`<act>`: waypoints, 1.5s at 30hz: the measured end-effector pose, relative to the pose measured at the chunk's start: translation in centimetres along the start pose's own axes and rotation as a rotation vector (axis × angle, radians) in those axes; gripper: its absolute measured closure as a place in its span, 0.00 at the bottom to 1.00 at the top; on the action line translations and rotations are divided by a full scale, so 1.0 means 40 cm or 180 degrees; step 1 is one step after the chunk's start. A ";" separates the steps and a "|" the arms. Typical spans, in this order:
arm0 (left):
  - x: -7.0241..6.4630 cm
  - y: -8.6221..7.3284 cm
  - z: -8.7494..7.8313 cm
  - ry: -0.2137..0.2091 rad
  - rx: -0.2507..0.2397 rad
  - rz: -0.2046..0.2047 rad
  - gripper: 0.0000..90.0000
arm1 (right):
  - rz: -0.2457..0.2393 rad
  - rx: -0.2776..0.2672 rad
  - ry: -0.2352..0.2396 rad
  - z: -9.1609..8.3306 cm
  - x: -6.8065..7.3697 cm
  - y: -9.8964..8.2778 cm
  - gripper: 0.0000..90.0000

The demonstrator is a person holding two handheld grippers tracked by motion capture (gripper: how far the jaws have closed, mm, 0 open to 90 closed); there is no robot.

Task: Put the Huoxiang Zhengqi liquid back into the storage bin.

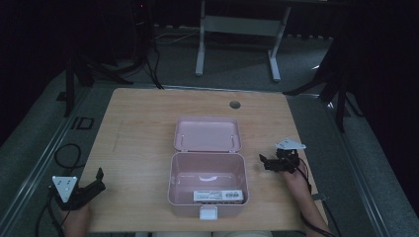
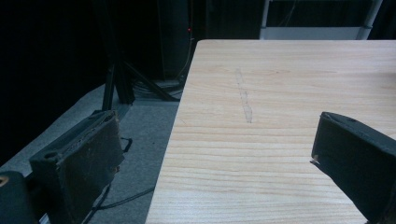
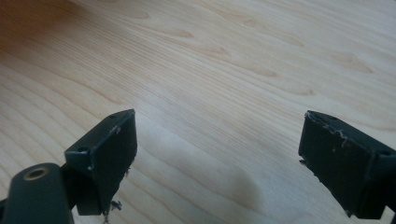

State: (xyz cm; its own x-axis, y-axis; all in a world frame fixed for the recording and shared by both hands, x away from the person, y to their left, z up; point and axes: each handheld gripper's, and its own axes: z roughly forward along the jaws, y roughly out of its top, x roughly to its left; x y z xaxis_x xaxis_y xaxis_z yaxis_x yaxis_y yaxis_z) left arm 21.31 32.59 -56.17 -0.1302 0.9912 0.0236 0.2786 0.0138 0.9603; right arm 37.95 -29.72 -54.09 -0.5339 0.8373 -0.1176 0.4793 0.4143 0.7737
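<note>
The left tool (image 1: 94,183) is held at the near left corner of the desk (image 1: 138,123), its jaws spread apart with nothing between them. In the left gripper view, one jaw is seen beyond the desk's left edge, above the grey floor (image 2: 135,135), and the other over the wood. The right tool (image 1: 264,162) is held near the right edge of the desk, its jaws likewise spread apart and empty; in the right gripper view, bare wood grain is seen between them.

A pink box (image 1: 207,180) is placed at the near centre of the desk, between the two tools and apart from both. A white latch (image 1: 208,213) is fitted to its near wall. A white labelled carton (image 1: 219,195) is seen lying inside, against the near wall. The lid (image 1: 208,133) is folded back flat behind the box. Farther off, a round hole (image 1: 234,104) is set in the desk, and a white frame (image 1: 237,29) is seen on the floor beyond.
</note>
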 end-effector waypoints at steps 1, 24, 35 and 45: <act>0.000 0.000 0.000 0.0000 0.0000 0.0000 0.02 | 0.0009 0.0004 0.0001 -0.002 -0.004 -0.002 0.12; 0.000 0.000 0.000 0.0008 -0.0003 -0.0003 0.02 | 0.0670 -0.0256 -0.0139 -0.086 -0.109 -0.092 0.13; 0.000 0.000 -0.001 0.0008 -0.0005 0.0001 0.02 | 0.0916 -0.0317 -0.0185 -0.124 -0.128 -0.127 0.13; -0.001 0.000 -0.001 0.0002 -0.0007 0.0004 0.02 | 0.1010 -0.0407 -0.0212 -0.139 -0.135 -0.152 0.13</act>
State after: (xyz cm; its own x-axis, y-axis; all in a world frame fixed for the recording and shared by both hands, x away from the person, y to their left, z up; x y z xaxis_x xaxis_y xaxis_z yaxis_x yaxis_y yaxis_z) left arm 21.28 32.56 -56.17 -0.1306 0.9911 0.0249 0.2766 0.0123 0.9609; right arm 34.06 -38.76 -54.70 -0.3237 0.9404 0.1043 0.5206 0.0850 0.8496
